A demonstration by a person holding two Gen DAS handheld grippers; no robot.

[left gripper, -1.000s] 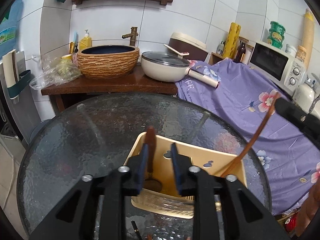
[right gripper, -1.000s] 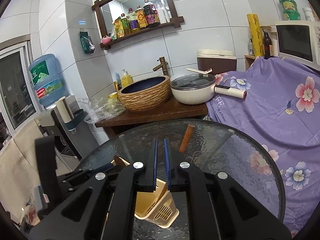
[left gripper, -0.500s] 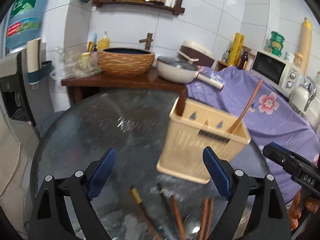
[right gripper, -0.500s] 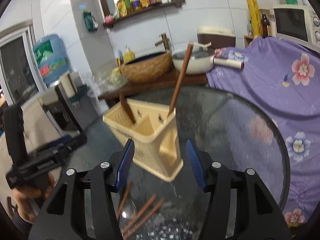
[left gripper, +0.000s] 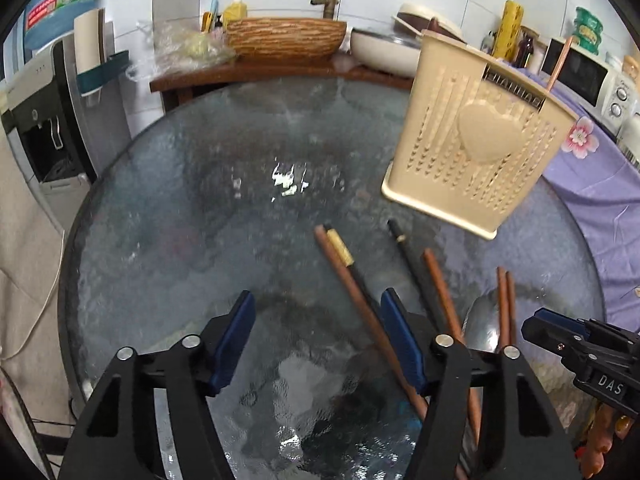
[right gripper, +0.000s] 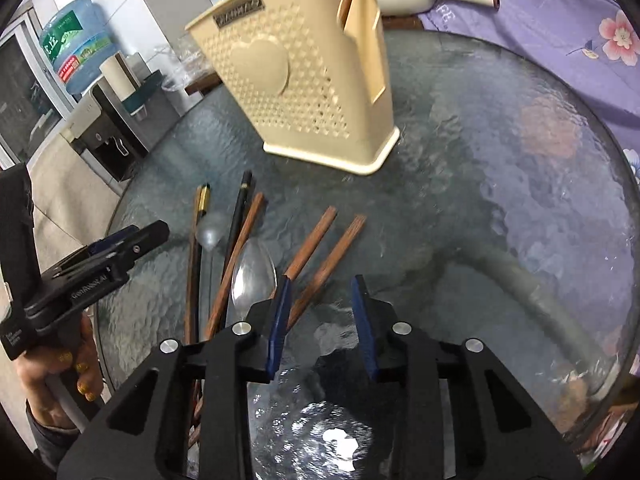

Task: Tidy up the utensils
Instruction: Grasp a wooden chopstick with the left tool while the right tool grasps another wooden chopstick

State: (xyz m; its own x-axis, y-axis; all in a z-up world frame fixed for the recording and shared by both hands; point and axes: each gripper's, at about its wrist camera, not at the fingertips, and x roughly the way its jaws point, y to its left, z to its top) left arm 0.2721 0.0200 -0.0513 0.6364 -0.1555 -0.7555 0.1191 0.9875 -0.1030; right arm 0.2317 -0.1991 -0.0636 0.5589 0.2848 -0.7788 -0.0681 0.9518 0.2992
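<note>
Right wrist view: chopsticks (right gripper: 320, 248) just beyond the closing, empty right hand-held gripper (right gripper: 320, 320), jaws apart.

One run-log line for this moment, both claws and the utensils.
left claw: closing, empty | right claw: closing, empty | chopsticks, spoon: loose on glass table | caddy: upright

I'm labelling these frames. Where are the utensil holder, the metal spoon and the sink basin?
utensil holder (right gripper: 296, 80), right wrist view, on its perforated front wall.
metal spoon (right gripper: 254, 280), right wrist view, on its bowl.
sink basin (left gripper: 286, 36), left wrist view, on its ribbed outer side.
</note>
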